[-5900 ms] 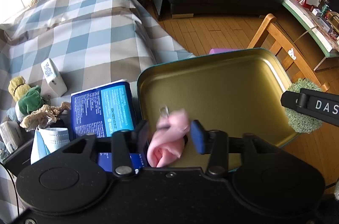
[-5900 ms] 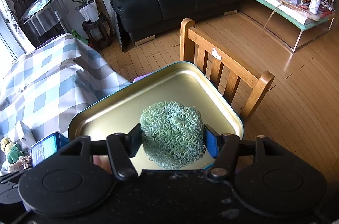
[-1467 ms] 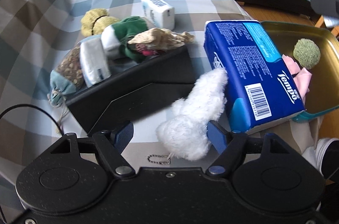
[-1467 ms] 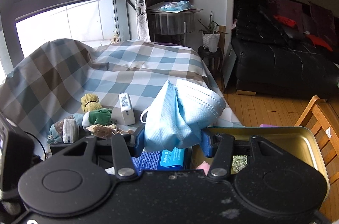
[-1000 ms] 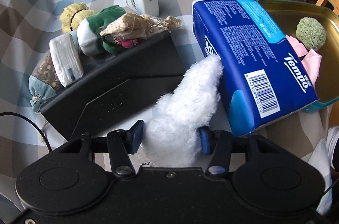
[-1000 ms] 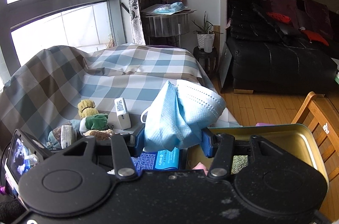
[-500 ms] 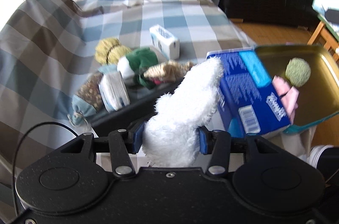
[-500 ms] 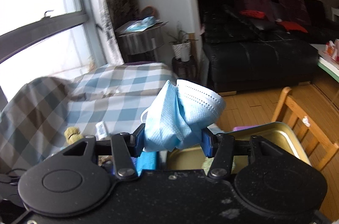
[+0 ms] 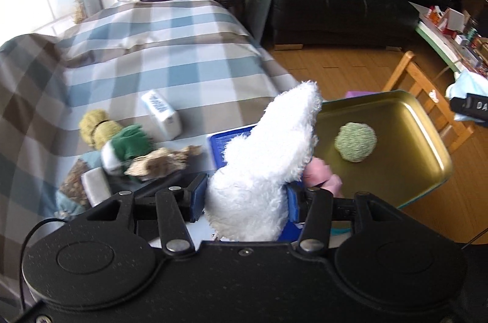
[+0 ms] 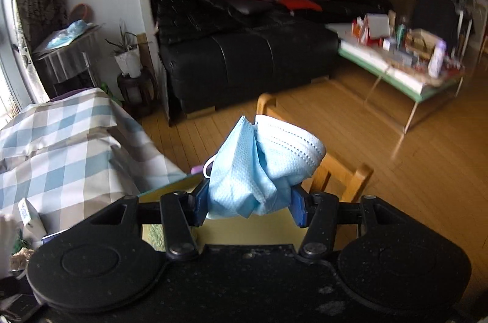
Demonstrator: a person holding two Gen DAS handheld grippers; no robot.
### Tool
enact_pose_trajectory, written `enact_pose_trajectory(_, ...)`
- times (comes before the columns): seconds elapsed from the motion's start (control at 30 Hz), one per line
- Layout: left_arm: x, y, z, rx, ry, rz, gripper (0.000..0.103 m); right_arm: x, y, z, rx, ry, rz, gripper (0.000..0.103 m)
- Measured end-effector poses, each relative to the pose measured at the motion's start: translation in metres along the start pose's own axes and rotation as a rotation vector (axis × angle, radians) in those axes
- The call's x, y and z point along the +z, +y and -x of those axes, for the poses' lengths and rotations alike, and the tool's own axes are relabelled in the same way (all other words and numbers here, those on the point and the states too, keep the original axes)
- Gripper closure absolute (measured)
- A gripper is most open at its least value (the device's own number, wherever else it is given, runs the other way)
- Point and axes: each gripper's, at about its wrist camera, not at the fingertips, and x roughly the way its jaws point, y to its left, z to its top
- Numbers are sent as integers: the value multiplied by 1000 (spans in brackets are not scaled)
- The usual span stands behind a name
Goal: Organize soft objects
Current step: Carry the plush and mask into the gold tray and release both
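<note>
My left gripper (image 9: 242, 201) is shut on a white fluffy plush (image 9: 268, 158) and holds it up over the bed's edge, just left of the gold tin tray (image 9: 427, 136). A green knitted ball (image 9: 355, 146) and a pink cloth (image 9: 321, 176) lie in the tray. My right gripper (image 10: 248, 207) is shut on a crumpled blue face mask (image 10: 262, 170), held above the tray (image 10: 253, 231); it also shows at the right edge of the left wrist view (image 9: 468, 97).
On the checked bedspread (image 9: 152, 54) lie a green-and-yellow plush (image 9: 119, 139), a white tissue pack (image 9: 161, 115), a tan bundle (image 9: 161, 164) and a blue tissue package (image 9: 222, 146). A wooden chair (image 10: 338, 170) stands beside the tray. A black sofa (image 10: 244, 48) is beyond.
My left gripper closed on the white plush, lifted it off the bed and swung right toward the tray. My right gripper, still holding the mask, has swung right over the tray.
</note>
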Motion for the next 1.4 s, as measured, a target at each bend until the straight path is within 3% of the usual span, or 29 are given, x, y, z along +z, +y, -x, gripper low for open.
enact_pose_trajectory(0.27, 17, -47, -33, -58, 62, -41, 54, -2, -3, -12, -4, 59, -30, 51)
enact_pose_trajectory(0.5, 24, -75, -58, -55, 104, -72, 54, 0, -18, -21, 15, 114, -99, 51)
enact_pose_trajectory(0.73, 25, -93, -72, -41, 112, -109, 47, 0, -23, -28, 34, 146, -136, 50)
enact_pose_trajectory(0.9, 23, -97, -75, -36, 108, -109, 38, -1, -22, -30, 47, 158, -138, 25)
enact_pose_trajectory(1.4, 22, -94, -69, -31, 102, -90, 38, -2, -26, -28, 46, 145, -162, 24)
